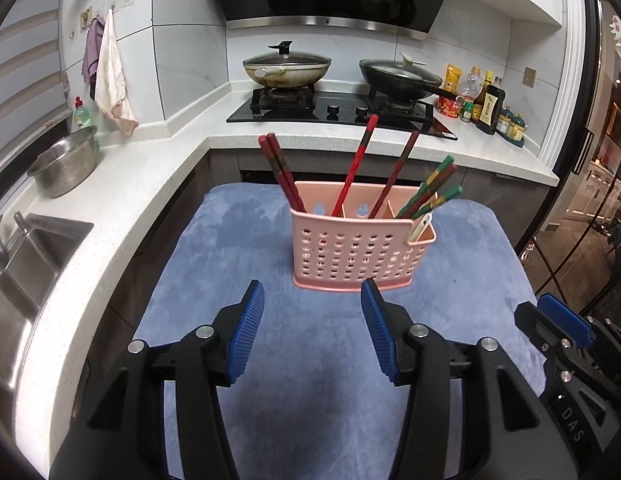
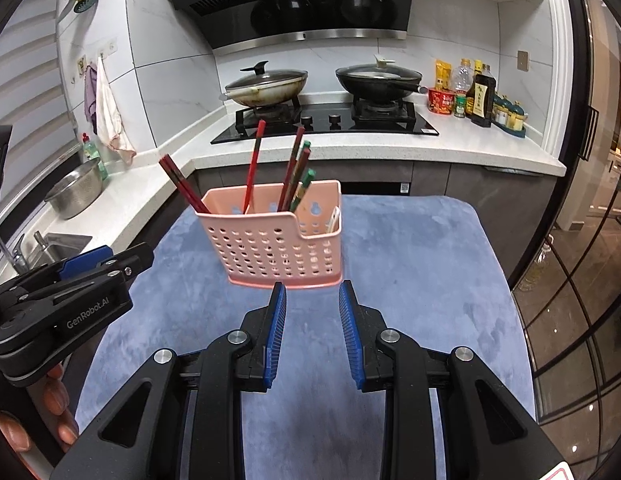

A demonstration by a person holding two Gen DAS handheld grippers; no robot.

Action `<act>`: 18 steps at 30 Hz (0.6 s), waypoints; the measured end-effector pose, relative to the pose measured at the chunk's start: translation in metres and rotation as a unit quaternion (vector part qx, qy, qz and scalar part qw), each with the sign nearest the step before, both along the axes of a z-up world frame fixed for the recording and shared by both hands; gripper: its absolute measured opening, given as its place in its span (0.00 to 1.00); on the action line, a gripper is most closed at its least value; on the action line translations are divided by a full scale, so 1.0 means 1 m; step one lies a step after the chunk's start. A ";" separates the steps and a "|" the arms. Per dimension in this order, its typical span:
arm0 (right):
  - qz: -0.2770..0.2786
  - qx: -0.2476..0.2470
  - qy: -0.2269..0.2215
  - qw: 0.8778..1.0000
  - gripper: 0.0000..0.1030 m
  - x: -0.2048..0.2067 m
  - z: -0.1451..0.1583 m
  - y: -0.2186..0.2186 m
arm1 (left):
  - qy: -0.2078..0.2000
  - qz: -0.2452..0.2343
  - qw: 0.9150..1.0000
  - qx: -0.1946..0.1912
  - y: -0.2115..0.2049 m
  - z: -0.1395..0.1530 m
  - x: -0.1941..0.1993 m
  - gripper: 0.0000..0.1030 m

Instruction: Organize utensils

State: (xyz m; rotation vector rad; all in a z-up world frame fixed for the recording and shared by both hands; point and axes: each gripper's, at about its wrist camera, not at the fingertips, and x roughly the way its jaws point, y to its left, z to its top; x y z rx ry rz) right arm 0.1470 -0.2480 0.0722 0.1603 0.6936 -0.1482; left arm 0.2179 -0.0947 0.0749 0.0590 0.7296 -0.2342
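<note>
- Blue plush cloth (image 1: 238, 240) covers the table, whose far edge sits close to the white L-shaped kitchen counter (image 1: 122, 184); a dark gap runs between the table's left edge and that counter.
- Right of the table, its edge drops off beside a glass partition (image 2: 570, 320) with dark frames.
- Near the middle of the cloth stands a pink perforated utensil holder (image 1: 350, 254), upright on its base, its long side running left to right; bare cloth lies on all sides of it, most of it on the near side.
- Red chopsticks (image 1: 280, 172) in the holder's left end lean up and to the left; a single red chopstick (image 1: 356, 160) and a dark red chopstick (image 1: 396, 168) rise from the middle, tilting up and right.
- Green-and-red chopsticks (image 1: 430, 192) at the right lean further right, tips down in the holder.
- A white spoon (image 1: 420, 226) rests in the small lower compartment at the right end.
- Left tool (image 1: 312, 328) hovers just near of the holder, its blue pads spread wide with nothing between them.
- Right tool (image 2: 312, 332) hangs beside it, likewise short of the holder, parted more narrowly and empty.
- On the far counter sit a hob with two lidded pans (image 2: 266, 88), with a steel bowl (image 1: 64, 166) at the left.
</note>
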 end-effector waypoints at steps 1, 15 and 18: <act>-0.002 0.001 0.001 1.000 0.26 -0.001 -0.001 -0.001 | 0.001 0.001 1.000 0.002 0.001 -0.002 -0.001 0.47; -0.021 0.007 0.020 1.000 0.47 -0.013 -0.022 -0.009 | 0.010 0.015 0.999 0.028 0.009 -0.025 -0.011 0.61; -0.022 0.008 0.021 1.000 0.54 -0.014 -0.024 -0.010 | 0.010 0.019 0.999 0.036 0.010 -0.028 -0.012 0.64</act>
